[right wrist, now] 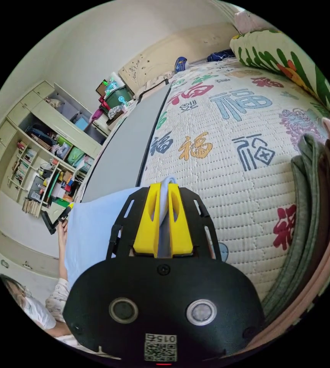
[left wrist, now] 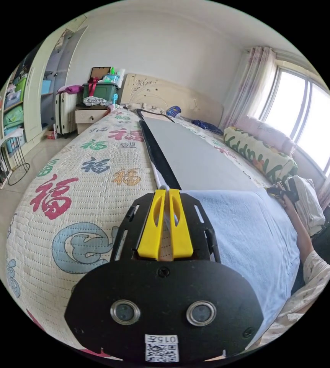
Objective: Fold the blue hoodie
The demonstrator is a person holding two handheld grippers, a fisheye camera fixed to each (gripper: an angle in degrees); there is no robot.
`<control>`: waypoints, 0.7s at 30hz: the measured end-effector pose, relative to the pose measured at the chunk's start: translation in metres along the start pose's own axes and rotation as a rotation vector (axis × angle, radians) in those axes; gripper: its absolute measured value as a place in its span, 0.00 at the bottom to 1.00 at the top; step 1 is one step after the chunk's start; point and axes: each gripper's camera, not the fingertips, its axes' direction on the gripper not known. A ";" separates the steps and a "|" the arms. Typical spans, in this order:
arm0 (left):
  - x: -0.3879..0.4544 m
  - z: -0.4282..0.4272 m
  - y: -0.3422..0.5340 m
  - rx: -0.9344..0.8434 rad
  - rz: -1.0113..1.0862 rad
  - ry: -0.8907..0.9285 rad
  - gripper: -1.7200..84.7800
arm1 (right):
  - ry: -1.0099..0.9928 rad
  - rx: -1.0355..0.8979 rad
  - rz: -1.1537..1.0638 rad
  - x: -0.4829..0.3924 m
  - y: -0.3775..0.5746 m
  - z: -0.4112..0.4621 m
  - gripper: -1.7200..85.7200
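Left gripper view: open shelving with coloured boxes and bags [left wrist: 8,111] along the far wall at left. The quilted cream bedspread printed with coloured characters [left wrist: 84,184] covers the bed. A long grey board with a black edge [left wrist: 188,153] lies lengthwise along the bed. The pale blue soft-knit hoodie [left wrist: 249,230] is stretched flat across the near end of the board. The left gripper [left wrist: 167,191], yellow jaws on a black body, has its jaws together, clamped on one edge of the hoodie; a fold of fabric shows between them. At far right the other gripper [left wrist: 283,191] sits in a person's hand at the hoodie's opposite edge.

Right gripper view: at left, a hand holds the other gripper [right wrist: 59,218] at the far edge of the hoodie [right wrist: 92,234]. The right gripper [right wrist: 164,191] has its jaws pressed on a bunched fold of blue fabric. Stacked folded garments in grey, brown and pink [right wrist: 318,199] lie on the bedspread at right.
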 end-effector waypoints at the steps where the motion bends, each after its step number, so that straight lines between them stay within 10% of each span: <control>1: 0.000 0.000 -0.001 -0.003 0.001 0.001 0.03 | -0.031 0.010 0.011 0.005 -0.001 -0.004 0.07; 21: -0.017 -0.046 0.016 0.134 0.024 0.155 0.02 | -0.308 0.105 0.175 0.071 -0.041 -0.058 0.07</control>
